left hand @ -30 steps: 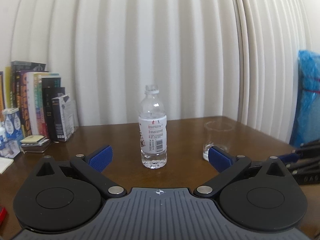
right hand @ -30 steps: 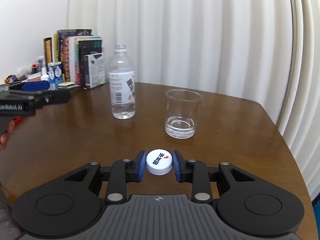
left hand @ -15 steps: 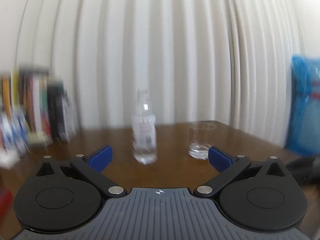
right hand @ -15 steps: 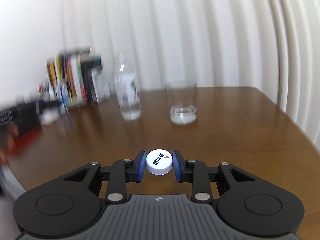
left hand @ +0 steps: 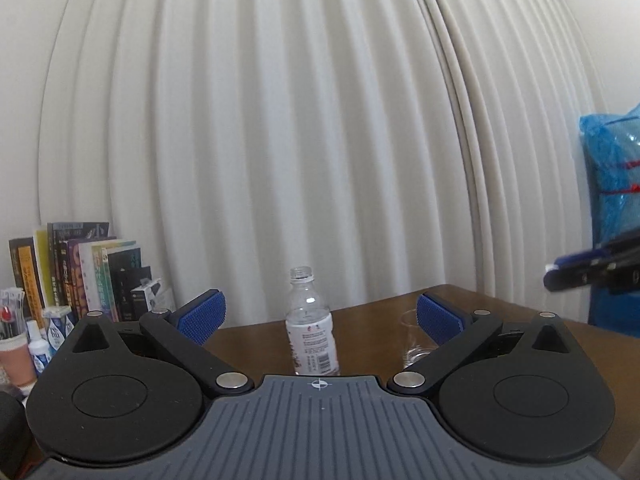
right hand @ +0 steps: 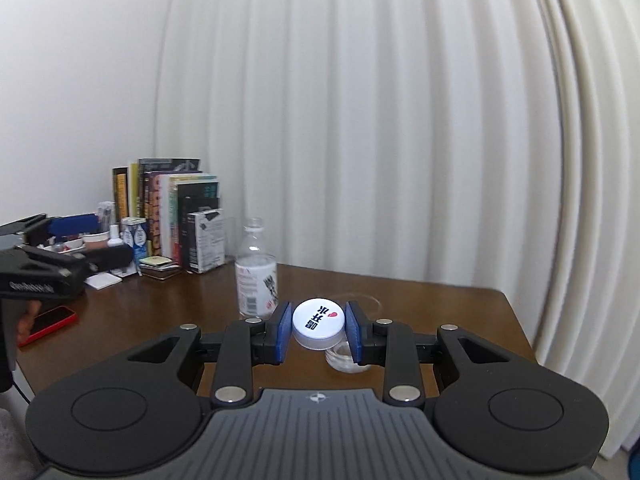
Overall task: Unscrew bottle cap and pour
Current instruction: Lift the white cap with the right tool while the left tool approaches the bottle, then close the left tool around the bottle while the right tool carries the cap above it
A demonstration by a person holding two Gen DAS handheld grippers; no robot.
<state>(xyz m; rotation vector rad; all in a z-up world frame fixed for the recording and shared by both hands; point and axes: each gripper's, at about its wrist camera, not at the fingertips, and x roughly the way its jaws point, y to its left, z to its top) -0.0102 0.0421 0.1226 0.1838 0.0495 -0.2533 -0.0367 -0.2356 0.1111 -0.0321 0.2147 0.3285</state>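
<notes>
A clear plastic bottle (left hand: 312, 332) with a white label stands uncapped and upright on the brown table (left hand: 372, 320); it also shows in the right wrist view as the bottle (right hand: 255, 272). My left gripper (left hand: 318, 314) is open, its blue pads far apart, with the bottle well beyond them. My right gripper (right hand: 319, 326) is shut on the white bottle cap (right hand: 319, 322), held above the table. A clear glass (right hand: 344, 360) holding a little water sits on the table, mostly hidden behind the cap and right pad; in the left wrist view the glass (left hand: 412, 344) is right of the bottle.
A row of books (right hand: 172, 208) and small boxes and bottles line the table's back left. A red phone (right hand: 50, 322) lies near the table's left edge. White curtains (right hand: 360, 120) hang behind. A blue bag (left hand: 612, 184) stands at the far right.
Both grippers have risen and pulled back from the table, so bottle and glass look smaller and lower. The right gripper keeps its hold on the cap; the left stays open.
</notes>
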